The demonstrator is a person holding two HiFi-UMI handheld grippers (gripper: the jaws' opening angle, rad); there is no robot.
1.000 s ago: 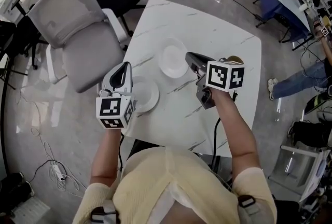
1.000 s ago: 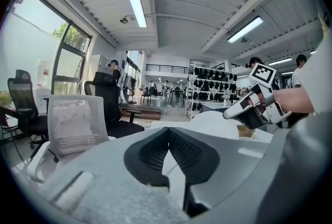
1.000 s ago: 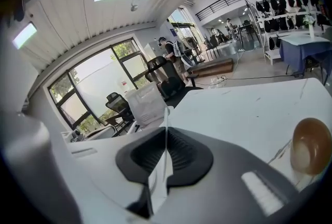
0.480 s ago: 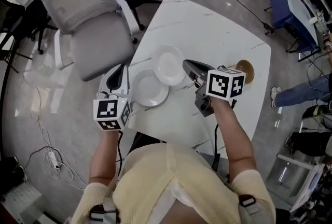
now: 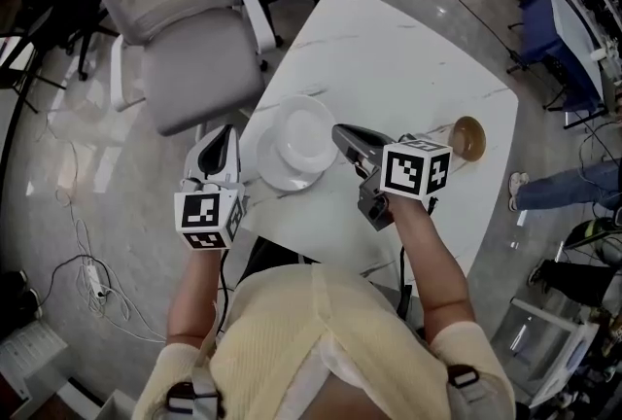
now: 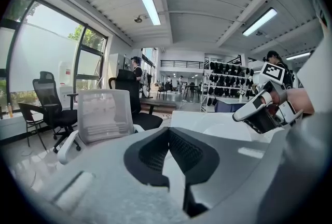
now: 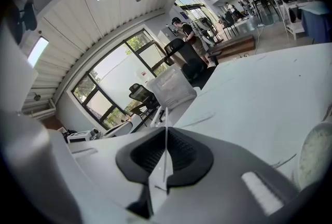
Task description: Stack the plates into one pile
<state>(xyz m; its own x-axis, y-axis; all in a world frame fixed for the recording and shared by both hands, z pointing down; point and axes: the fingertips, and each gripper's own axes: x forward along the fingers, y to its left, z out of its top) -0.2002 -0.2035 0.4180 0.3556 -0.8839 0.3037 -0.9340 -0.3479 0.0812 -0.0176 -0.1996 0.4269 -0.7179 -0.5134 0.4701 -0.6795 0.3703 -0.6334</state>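
Nearest, the left gripper has its jaws closed together on nothing, its tip just beside the lower white round plate. The right gripper is clamped on the rim of the upper white round plate - a thin white edge shows between its pads in the right gripper view. That plate overlaps most of the lower one on the white marble-patterned table. Farther right sits a small brown bowl - beyond the table's left edge, a grey office chair.

Glossy white plates lie on a smooth marble-look table.
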